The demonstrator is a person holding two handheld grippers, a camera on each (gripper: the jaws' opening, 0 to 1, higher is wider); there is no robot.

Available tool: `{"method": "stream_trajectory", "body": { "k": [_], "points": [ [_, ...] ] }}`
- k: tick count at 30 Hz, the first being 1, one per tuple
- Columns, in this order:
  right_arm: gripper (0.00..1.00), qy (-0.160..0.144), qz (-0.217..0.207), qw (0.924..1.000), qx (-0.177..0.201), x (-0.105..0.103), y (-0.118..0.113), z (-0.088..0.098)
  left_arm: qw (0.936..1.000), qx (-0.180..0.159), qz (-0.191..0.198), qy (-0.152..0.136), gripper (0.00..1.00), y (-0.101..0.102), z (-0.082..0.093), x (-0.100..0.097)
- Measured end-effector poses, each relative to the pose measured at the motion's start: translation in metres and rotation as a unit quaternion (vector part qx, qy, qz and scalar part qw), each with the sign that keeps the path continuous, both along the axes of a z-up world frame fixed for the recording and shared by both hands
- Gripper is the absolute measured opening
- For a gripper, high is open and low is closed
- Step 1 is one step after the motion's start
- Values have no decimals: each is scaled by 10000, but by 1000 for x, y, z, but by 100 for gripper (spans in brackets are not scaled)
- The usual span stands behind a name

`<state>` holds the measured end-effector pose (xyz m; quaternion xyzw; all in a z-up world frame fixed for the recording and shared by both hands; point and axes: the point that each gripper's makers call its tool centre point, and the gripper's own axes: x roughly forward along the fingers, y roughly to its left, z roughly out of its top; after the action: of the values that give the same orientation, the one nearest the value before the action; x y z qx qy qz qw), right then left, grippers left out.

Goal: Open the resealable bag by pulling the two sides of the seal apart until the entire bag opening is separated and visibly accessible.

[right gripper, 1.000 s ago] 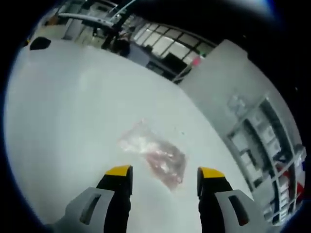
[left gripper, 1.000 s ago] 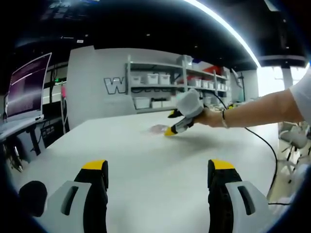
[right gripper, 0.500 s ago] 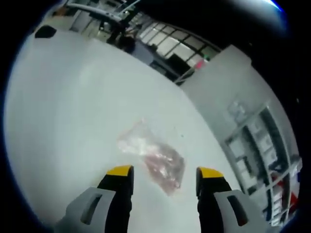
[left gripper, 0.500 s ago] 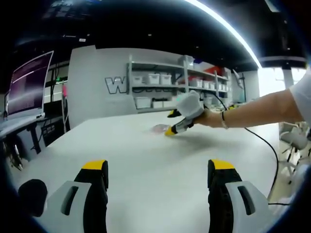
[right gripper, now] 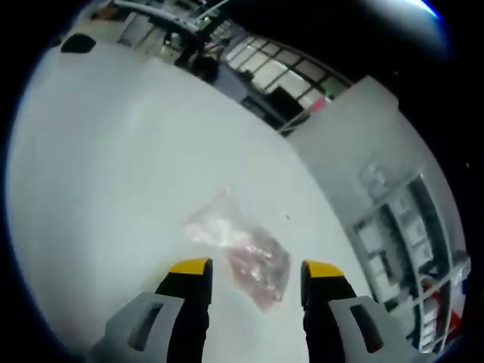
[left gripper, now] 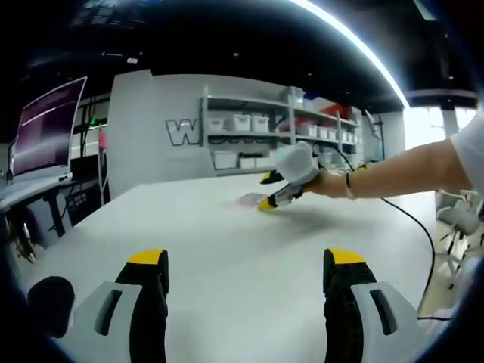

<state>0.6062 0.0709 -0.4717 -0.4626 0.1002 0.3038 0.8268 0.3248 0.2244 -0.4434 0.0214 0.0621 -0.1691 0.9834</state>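
The resealable bag [right gripper: 240,252] lies flat on the white table [right gripper: 113,166], clear plastic with pinkish contents, and its near end sits between the yellow-tipped jaws of the right gripper [right gripper: 256,267], which stand apart with nothing pinched; whether they touch the plastic cannot be told. In the left gripper view the left gripper [left gripper: 248,259] hovers low over the near part of the table [left gripper: 227,249], its jaws spread wide and empty, well apart from the bag [left gripper: 248,200], which shows there as a small pale patch far across the tabletop. Just beside that patch the right gripper [left gripper: 268,192] points down at the table, held by a hand [left gripper: 327,182] on a bare forearm with a wristband, a black cable trailing from it. Beyond the table stand shelves [left gripper: 257,136] with white bins against a grey wall, and a monitor [left gripper: 47,130] to the left.
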Motion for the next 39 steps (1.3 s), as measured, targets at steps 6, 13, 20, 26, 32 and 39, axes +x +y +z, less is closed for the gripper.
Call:
{"method": "stream_trajectory", "body": {
  "k": [6, 13, 20, 26, 32, 39],
  "points": [
    [48, 19, -45, 10000, 77, 1, -1, 1, 10000, -11, 32, 4, 82, 3, -1, 0],
    [47, 16, 23, 10000, 50, -1, 0, 1, 10000, -14, 39, 5, 82, 4, -1, 0],
    [44, 56, 121, 9999, 60, -2, 2, -1, 10000, -28, 54, 7, 82, 4, -2, 0],
    [38, 91, 237, 9997, 36, -5, 5, -4, 10000, -37, 71, -1, 82, 6, -1, 0],
    [39, 83, 291, 9995, 46, -5, 7, -4, 10000, -27, 81, 8, 82, 7, -2, 0],
    [38, 69, 328, 9994, 11, -4, 8, -4, 10000, -34, 89, 8, 82, 8, -2, 0]
  ]
}}
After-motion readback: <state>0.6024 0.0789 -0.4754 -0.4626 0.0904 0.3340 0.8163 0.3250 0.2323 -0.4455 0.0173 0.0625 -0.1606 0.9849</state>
